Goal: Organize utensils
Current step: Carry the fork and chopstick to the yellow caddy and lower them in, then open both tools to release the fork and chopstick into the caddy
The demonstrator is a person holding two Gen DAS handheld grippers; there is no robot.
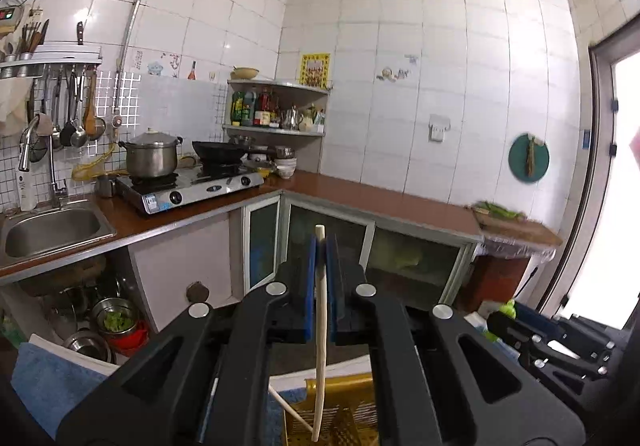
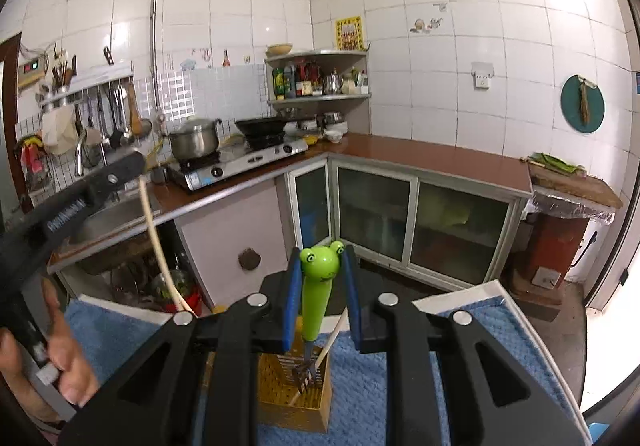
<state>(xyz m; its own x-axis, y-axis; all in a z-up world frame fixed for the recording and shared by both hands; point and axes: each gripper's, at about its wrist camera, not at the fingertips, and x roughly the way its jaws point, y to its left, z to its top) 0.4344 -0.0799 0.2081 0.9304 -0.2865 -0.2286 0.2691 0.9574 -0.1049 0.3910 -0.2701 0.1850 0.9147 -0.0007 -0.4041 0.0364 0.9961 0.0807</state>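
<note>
My left gripper [image 1: 322,246] is shut on a pale chopstick [image 1: 321,326], which hangs down from its blue pads toward a yellow perforated utensil holder [image 1: 352,414]. A second chopstick [image 1: 286,408] leans in that holder. My right gripper [image 2: 322,258] is shut on a green frog-handled fork [image 2: 318,294]. The fork's tines [image 2: 306,378] hang at the mouth of the holder [image 2: 280,390], beside the leaning chopstick [image 2: 332,340]. At the left of the right wrist view, the left gripper [image 2: 134,164] holds its chopstick [image 2: 156,238]. A person's hand [image 2: 68,362] grips its handle.
The holder stands on a blue towel [image 2: 400,386] over a white board. Beyond it an L-shaped brown counter [image 1: 380,198] carries a sink [image 1: 48,230], a gas stove [image 1: 192,186] with a pot and a wok, and a cutting board [image 1: 516,224]. Metal bowls [image 1: 112,322] sit under the sink.
</note>
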